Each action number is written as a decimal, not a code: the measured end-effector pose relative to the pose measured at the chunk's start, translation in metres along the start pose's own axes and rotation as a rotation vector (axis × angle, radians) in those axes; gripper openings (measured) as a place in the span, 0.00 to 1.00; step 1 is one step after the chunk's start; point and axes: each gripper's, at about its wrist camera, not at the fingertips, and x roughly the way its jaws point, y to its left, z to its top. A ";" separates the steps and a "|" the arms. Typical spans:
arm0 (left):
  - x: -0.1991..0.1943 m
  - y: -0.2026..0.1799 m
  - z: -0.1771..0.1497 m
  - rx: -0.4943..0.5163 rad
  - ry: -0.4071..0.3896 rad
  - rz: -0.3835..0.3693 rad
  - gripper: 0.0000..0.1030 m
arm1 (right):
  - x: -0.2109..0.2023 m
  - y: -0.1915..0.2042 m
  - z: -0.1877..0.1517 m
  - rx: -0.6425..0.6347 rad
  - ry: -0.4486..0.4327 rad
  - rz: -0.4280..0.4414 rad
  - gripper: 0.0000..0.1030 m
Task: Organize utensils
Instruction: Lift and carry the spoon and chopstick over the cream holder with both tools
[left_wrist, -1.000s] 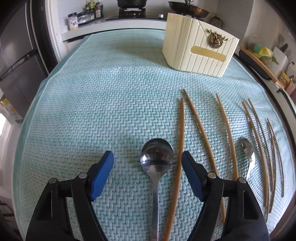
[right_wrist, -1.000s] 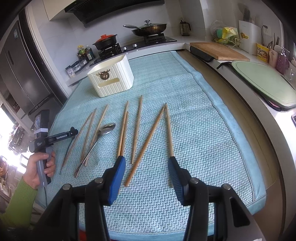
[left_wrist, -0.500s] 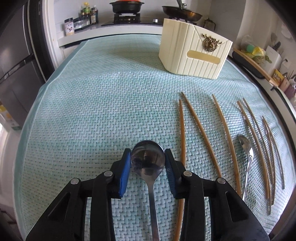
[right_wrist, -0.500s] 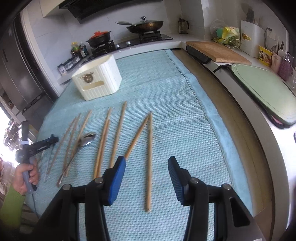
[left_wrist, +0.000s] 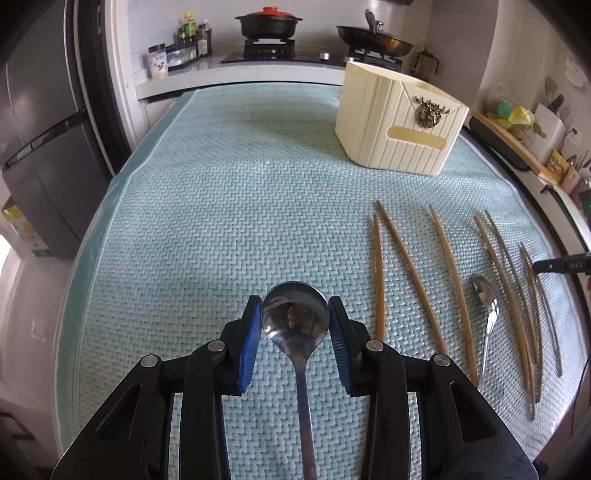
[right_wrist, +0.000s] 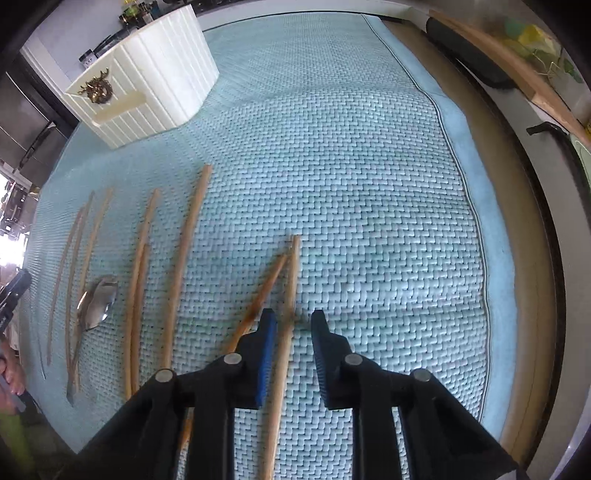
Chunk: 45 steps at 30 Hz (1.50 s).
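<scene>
Teal woven cloth is covering the tabletop and carrying everything. Toward its far side a cream ribbed holder with a brass ornament on its face is standing upright, well apart from the utensils (it is presumably where they belong).

Wooden chopsticks are lying loose in a rough row across the near part of the cloth, some in close pairs, some single. Among them a small spoon is resting bowl-up.

Off to the left of that row, the large spoon is sitting between the blue pads of the left hand-held gripper, which is pressing against both edges of the spoon's bowl, clamped on it, while the handle is running back under the gripper body. Whether the spoon is already off the cloth I cannot tell.

On the right end of the row, the right hand-held gripper is hovering low with its jaws partly apart, straddling one chopstick whose far tip is meeting that of a slanting neighbour; the pads are not yet touching the wood.

By my judgement, the step in hand is the pick-up. Next, the left side is needing a lift and a carry to the holder, keeping the spoon from pivoting in the grip; the right is needing to pinch the single stick without catching its neighbour.
</scene>
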 end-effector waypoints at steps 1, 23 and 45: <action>-0.002 0.001 0.000 0.001 -0.001 -0.001 0.35 | 0.002 0.002 0.002 -0.007 0.004 -0.003 0.20; -0.087 0.016 0.048 -0.057 -0.121 -0.082 0.35 | -0.173 0.046 -0.039 -0.085 -0.457 0.106 0.06; -0.138 -0.014 0.173 0.011 -0.211 -0.132 0.35 | -0.216 0.092 0.044 -0.106 -0.671 0.368 0.06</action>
